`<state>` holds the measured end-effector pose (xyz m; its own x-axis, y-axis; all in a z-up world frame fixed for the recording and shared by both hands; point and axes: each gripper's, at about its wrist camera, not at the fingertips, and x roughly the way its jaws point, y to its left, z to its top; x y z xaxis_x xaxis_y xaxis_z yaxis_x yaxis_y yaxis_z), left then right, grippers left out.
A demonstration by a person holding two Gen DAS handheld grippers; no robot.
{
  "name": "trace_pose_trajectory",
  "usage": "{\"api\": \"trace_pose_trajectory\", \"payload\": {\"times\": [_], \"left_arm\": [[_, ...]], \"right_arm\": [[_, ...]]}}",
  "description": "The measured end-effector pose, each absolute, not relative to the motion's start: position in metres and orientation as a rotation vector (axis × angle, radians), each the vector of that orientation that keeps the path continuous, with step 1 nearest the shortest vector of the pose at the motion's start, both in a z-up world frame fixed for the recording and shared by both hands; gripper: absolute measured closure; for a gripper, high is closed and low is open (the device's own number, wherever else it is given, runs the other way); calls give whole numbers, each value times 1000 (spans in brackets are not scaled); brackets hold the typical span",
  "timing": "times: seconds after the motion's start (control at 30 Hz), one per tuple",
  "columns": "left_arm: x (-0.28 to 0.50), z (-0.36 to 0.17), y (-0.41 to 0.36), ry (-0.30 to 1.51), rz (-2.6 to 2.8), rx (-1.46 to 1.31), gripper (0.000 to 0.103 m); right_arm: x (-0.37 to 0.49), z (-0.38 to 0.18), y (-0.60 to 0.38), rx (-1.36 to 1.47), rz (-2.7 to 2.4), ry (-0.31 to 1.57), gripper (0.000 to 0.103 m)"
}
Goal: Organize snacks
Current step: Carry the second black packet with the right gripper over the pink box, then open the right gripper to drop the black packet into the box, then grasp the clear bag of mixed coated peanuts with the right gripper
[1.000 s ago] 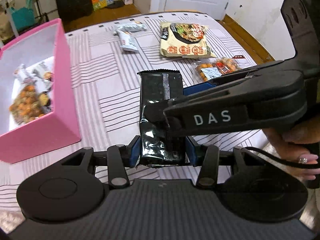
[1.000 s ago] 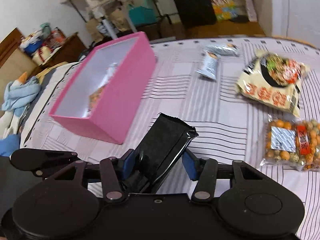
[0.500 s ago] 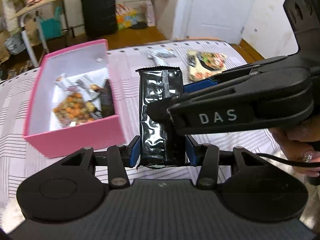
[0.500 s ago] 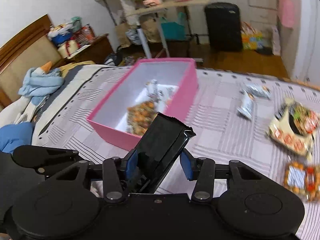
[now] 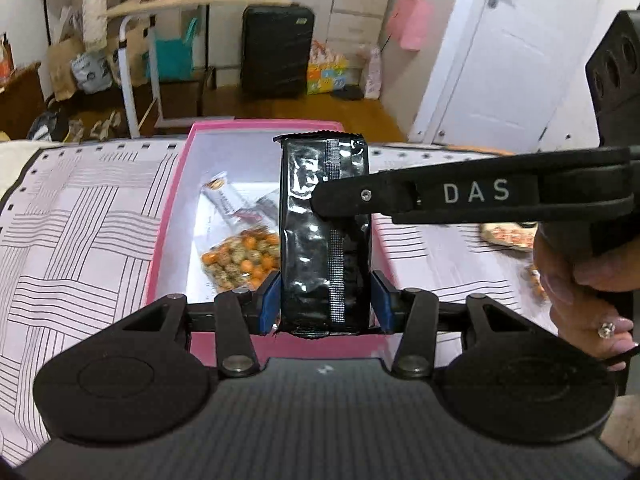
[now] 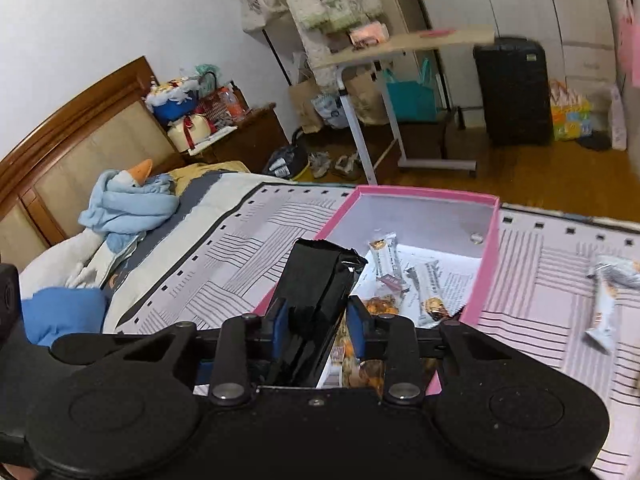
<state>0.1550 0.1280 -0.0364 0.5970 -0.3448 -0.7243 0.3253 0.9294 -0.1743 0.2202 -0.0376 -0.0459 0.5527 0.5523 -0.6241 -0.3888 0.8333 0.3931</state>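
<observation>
Black snack packet (image 5: 323, 236) held by both grippers above pink box (image 5: 168, 216) on bed.

Left gripper (image 5: 324, 300) fingers (image 5: 269, 300) clenched on lower end of packet, upright between blue pads. Right gripper (image 6: 316, 320) fingers (image 6: 280, 316) just closing, clamped on same packet (image 6: 320, 280) from the side; tip visible across packet in left view. Beyond fingers, inside box: nut bag (image 5: 240, 260) and white bars (image 6: 386, 258). Right of right fingers, on striped bedsheet (image 6: 560, 280): two more small packets (image 6: 604, 300).
</observation>
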Motion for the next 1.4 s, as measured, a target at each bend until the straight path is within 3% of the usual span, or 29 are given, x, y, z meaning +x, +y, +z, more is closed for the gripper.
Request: {"api": "trace_pose_trajectory", "payload": {"times": [0.27,0.43,0.7,0.8,1.17,1.4], "left_arm": [[197,-79,130,990,-342,5,56],[191,-89,121,985,-269,95,55],[168,-66,124,963,-284,83,54],[157,-55,118,960,-294,98,54],[129,-13,87,925,-366,152,54],[108,10,53,890,-432,187,51]], "right_arm": [[253,-93,-17,244,526,916,66],[252,-105,-21,230,435,923,64],[219,-73,-62,185,374,895,64],[207,-59,-84,177,332,923,57],[150,-7,-155,124,274,877,55],[108,13,-203,173,266,811,39]]}}
